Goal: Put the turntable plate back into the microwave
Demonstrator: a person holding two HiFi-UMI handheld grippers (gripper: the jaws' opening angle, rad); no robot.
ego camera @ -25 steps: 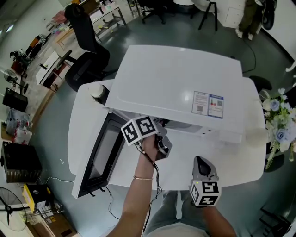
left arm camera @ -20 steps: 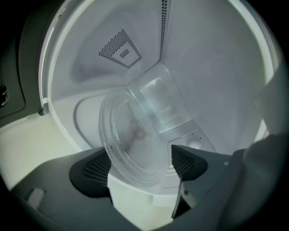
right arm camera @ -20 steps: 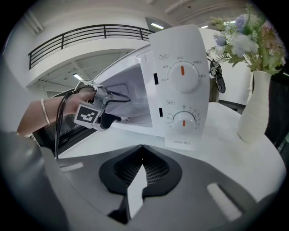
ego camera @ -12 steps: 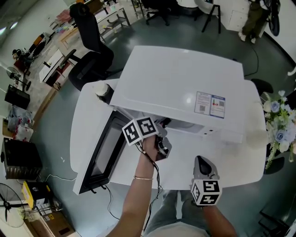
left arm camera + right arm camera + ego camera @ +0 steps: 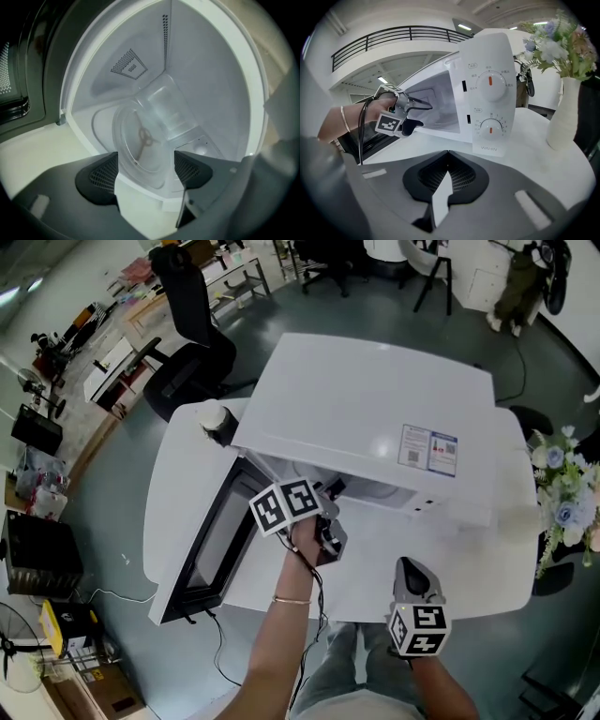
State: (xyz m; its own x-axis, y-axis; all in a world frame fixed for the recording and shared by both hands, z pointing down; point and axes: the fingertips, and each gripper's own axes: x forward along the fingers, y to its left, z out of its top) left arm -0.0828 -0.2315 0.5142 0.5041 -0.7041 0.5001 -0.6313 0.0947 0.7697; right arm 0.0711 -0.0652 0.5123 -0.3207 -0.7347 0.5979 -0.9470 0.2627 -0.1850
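Observation:
The white microwave (image 5: 366, 418) stands on a white table, its door (image 5: 211, 540) swung open to the left. My left gripper (image 5: 326, 521) is at the mouth of the cavity. In the left gripper view the clear glass turntable plate (image 5: 145, 140) sits inside the cavity, tilted, showing in the gap between the jaws of the left gripper (image 5: 146, 171). Those jaws are closing, and the pads do not press on the plate. My right gripper (image 5: 447, 171) is shut and empty, held low over the table's front edge, right of the left one (image 5: 405, 568).
A white vase with flowers (image 5: 562, 493) stands at the table's right end, also in the right gripper view (image 5: 567, 117). A small round object (image 5: 214, 418) sits at the microwave's back left corner. The white table (image 5: 469, 568) shows bare in front of the control panel (image 5: 490, 103).

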